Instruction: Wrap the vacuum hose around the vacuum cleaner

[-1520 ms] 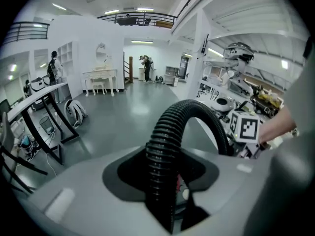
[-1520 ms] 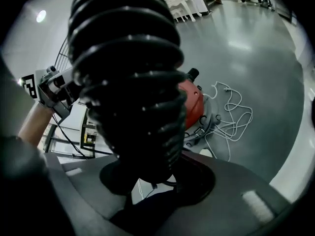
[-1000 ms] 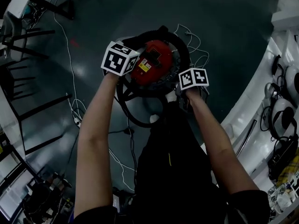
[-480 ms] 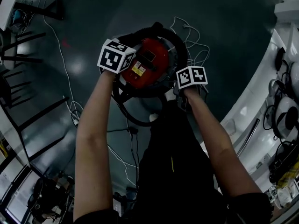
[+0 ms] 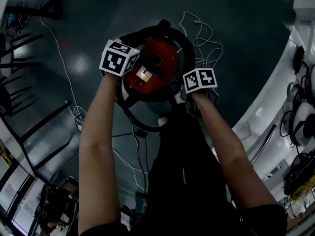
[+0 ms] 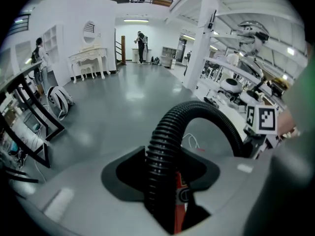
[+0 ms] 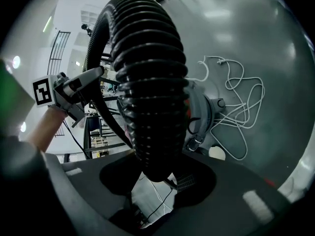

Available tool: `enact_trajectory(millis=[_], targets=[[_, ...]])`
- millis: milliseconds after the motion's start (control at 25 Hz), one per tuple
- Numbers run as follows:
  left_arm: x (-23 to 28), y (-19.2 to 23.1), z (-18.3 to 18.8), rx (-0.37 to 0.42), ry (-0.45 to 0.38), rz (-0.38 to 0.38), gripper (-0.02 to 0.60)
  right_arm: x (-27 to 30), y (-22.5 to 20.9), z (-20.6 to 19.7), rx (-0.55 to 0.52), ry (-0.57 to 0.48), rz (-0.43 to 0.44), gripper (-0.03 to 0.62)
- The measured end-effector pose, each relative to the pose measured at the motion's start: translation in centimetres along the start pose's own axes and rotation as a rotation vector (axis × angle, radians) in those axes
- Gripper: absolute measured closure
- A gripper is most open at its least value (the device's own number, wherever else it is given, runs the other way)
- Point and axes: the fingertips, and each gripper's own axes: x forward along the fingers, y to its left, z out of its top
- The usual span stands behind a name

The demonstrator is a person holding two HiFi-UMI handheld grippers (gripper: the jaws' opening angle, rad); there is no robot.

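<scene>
The vacuum cleaner (image 5: 155, 65), red-topped with a grey body (image 7: 204, 113), stands on the dark floor in front of me. Its black ribbed hose (image 5: 184, 43) loops around the top and hangs in a lower loop toward my legs. My left gripper (image 5: 123, 67) is at the vacuum's left side, shut on the hose (image 6: 162, 166), which arcs from its jaws toward the right gripper's marker cube (image 6: 266, 119). My right gripper (image 5: 196, 90) is at the vacuum's right side, shut on a thick stretch of hose (image 7: 147, 97). The left gripper (image 7: 69, 95) shows beyond it.
A white power cable (image 5: 199, 36) lies tangled on the floor beyond the vacuum. Thin cables (image 5: 123, 161) trail near my feet. Black chair frames (image 5: 29, 65) stand at the left, and a white bench (image 5: 268, 107) with gear curves along the right. People (image 6: 141, 45) stand far off.
Both grippers keep their hold on the hose at the vacuum's sides. In the head view the whole group has drifted slightly up and to the left.
</scene>
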Motion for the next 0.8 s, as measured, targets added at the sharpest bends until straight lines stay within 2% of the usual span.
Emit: enact_trajectory(millis=[320,800], targets=[[2.7,0.9,-0.5,0.019,0.047,-0.005,0.383,1.2,-0.9,0.6,0.014,0.018,-0.007,0.412],[6.8,3.3,-2.0,0.031,0.146,0.031,0.37,2.3,-2.6,1.9,-0.006,0.042,-0.02,0.407]])
